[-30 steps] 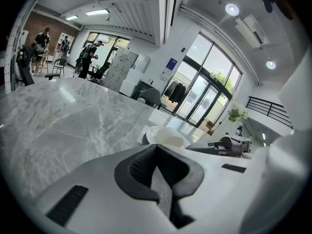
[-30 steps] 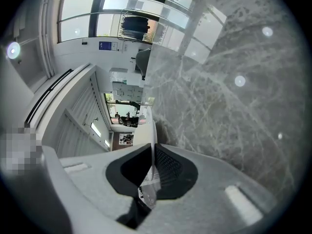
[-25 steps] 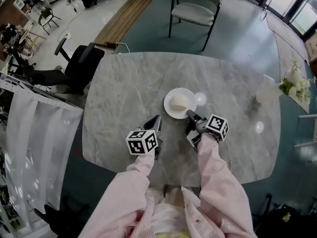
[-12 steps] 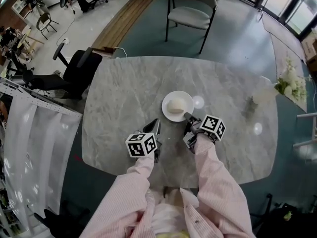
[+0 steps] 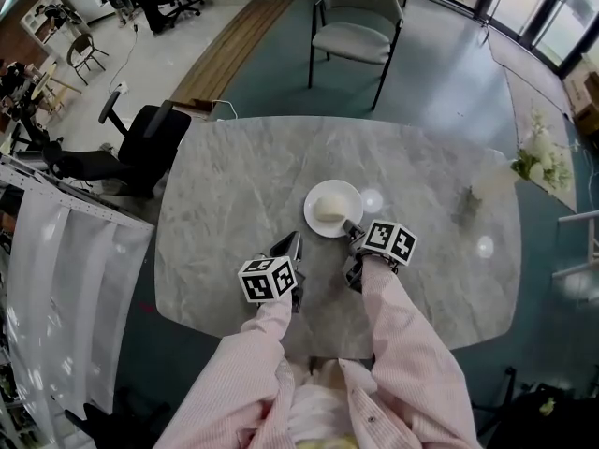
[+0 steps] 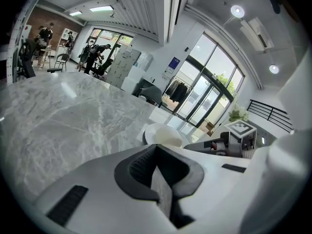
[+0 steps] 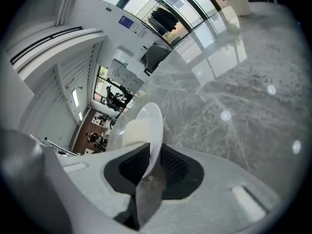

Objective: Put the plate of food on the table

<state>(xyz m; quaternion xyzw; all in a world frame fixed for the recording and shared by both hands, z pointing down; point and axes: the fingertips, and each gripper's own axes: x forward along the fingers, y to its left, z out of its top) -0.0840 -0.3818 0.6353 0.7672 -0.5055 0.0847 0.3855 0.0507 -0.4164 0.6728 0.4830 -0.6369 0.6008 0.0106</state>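
While its jaws are standing a little apart, having just been easing open, the right gripper [image 5: 348, 224] [image 7: 151, 169] is straddling the near rim of the white plate [image 5: 354, 195] [image 7: 154, 123] [image 6: 152, 132]. The thin edge is running between the ribbed pads [image 7: 171, 165] without being squeezed. The plate is sitting on the grey marble table [image 5: 234, 185] [image 7: 243, 96] [image 6: 63, 116] near its middle and is carrying a pale, rounded lump of food [image 5: 329, 208] [image 7: 134, 133] [image 6: 168, 140] at its centre. Just to the left, the left gripper [image 5: 292, 239] [image 6: 156, 172] is pointing down toward the tabletop with its jaws pressed together and nothing between them, its tip lying near the plate but apart from it. Pink striped sleeves [image 5: 402, 344] are reaching in from the table's near edge. A vase of white flowers [image 5: 538, 162] is standing by the table's right edge, well apart from the plate. Beyond the far edge, a grey armchair [image 5: 360, 26] is standing on the teal floor, and a black office chair [image 5: 140, 134] is sitting at the left corner.
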